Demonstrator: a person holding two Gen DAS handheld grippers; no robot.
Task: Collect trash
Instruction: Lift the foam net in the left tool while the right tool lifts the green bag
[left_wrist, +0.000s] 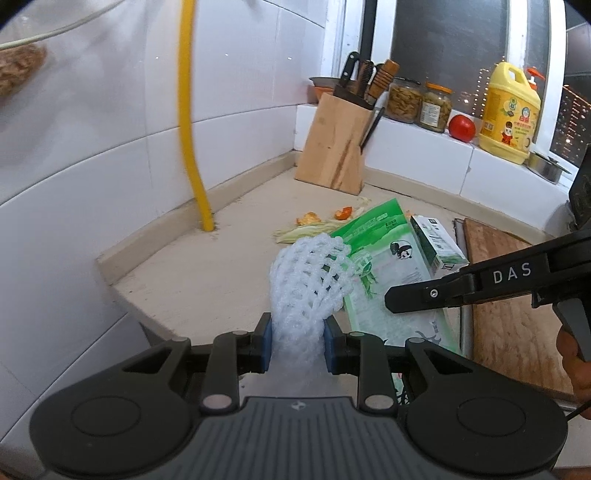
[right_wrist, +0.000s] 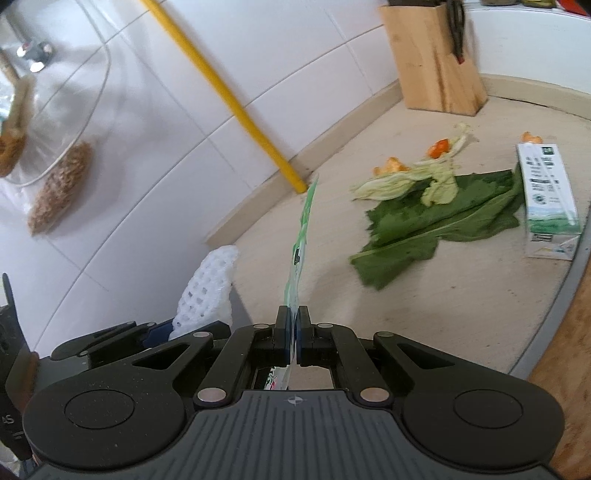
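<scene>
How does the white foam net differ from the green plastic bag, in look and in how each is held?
The foam net is white, thick and open-meshed; the green plastic bag is flat, thin and printed. The left gripper clamps the net with its pads set apart around the bulk; the right gripper pinches the bag with its pads nearly touching. Both are held above the counter.

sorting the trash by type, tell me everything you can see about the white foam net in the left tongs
The white foam net is a soft, open-mesh foam sleeve, the sort used to cushion fruit, with diamond-shaped holes. It looks empty and partly squashed. The left tongs are shut on its lower end, blue pads pressing in from either side, and its rounded free end sticks forward, above the countertop. In the left wrist view it overlaps the edge of the green packet; whether they touch is unclear. The right wrist view shows it at lower left.
</scene>
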